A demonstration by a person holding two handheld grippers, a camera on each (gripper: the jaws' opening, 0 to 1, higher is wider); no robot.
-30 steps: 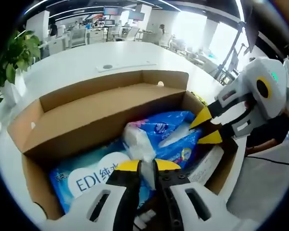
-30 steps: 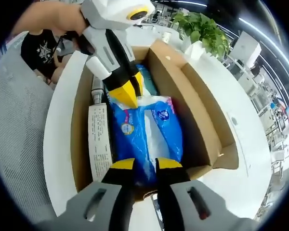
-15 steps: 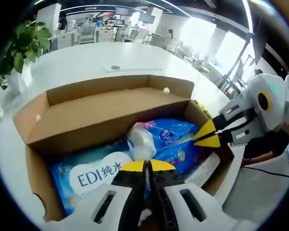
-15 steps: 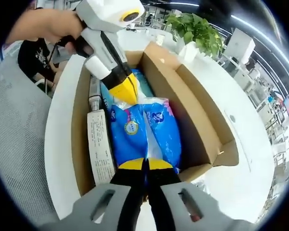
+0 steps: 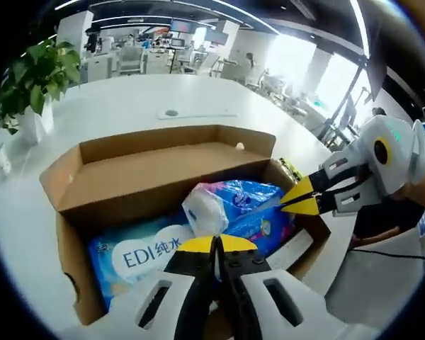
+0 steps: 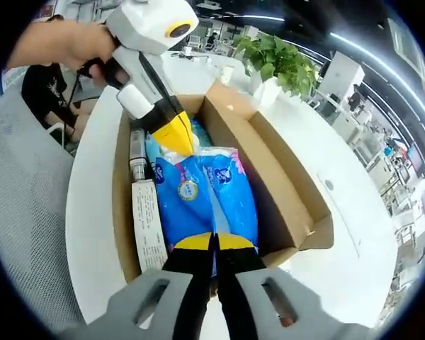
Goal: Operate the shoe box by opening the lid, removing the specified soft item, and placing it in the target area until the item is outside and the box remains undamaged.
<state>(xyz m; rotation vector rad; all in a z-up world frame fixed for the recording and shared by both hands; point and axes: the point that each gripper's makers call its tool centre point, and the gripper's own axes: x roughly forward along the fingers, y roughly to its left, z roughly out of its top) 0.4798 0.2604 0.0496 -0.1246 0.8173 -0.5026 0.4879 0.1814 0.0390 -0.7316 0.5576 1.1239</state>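
An open cardboard shoe box lies on a white table. Above its contents sits a soft blue tissue pack, held at both ends. My left gripper is shut on the pack's bunched white end. My right gripper comes in from the right, shut on the far end. In the right gripper view the same pack runs lengthways over the box. There my right gripper pinches its near edge and the left gripper grips its far end. A blue EDI wipes pack lies underneath.
A long white printed carton and a tube lie along one box wall. A potted plant stands on the table, also seen as a plant past the box. A grey mesh chair is beside the table. A hand holds the left gripper.
Both grippers, open a second ago, have shut on opposite ends of the blue tissue pack. Both views have since drawn back a little and the pack sits higher in the box.
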